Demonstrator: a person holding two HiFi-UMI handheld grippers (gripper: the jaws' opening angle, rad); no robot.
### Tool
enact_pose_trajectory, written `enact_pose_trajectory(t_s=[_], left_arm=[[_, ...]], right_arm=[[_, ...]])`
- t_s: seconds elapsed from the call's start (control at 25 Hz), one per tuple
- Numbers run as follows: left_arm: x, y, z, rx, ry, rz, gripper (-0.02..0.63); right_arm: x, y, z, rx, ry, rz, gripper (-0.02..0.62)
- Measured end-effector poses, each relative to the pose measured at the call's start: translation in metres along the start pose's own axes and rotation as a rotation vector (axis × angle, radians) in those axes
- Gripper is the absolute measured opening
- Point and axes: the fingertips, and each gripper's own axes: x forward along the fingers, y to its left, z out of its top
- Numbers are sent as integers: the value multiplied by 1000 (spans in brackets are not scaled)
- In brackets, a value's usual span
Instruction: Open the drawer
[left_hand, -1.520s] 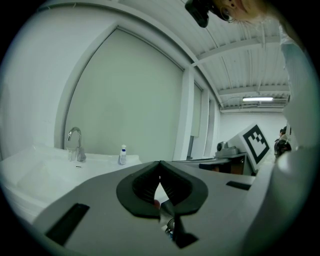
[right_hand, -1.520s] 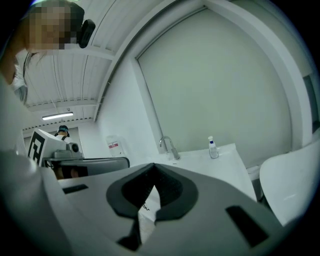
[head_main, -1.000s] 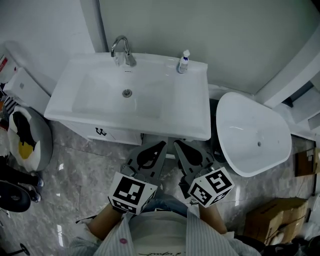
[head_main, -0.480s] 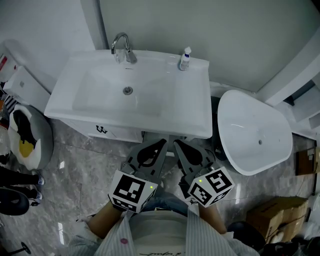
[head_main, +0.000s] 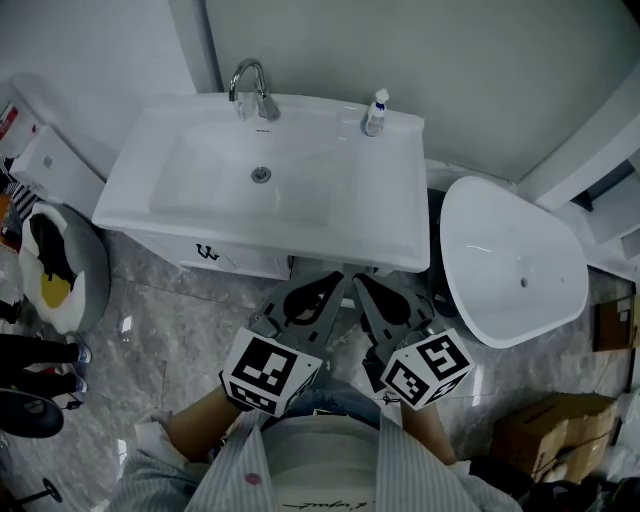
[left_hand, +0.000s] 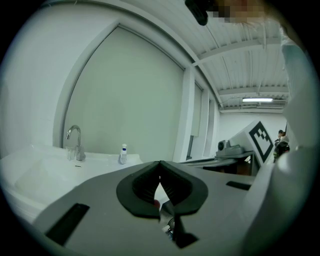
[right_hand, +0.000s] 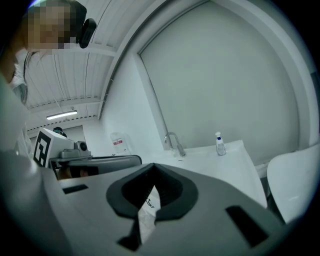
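The approach is only beginning: the left gripper (head_main: 330, 290) and right gripper (head_main: 368, 290) are hovering side by side, both pinched closed and empty, near the closed drawer (head_main: 235, 258) under the sink (head_main: 250, 232) (no handle showing). The next move is probably calling for parted jaws reaching its edge.

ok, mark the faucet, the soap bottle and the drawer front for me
faucet (head_main: 264, 100): head view, on the lower stem.
soap bottle (head_main: 373, 120): head view, on its body, below the cap.
drawer front (head_main: 245, 262): head view, on the white panel, right of its dark mark.
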Motion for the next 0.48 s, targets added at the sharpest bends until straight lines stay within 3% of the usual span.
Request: enact_pose_trajectory(t_s=[0.2, 0.48], left_arm=[[1, 0, 5, 27, -6, -16, 17], [6, -1, 3, 6, -1, -51, 17]], right_arm=[[-1, 1, -1, 5, 6, 3, 9], [-4, -3, 3, -30, 11, -9, 9]])
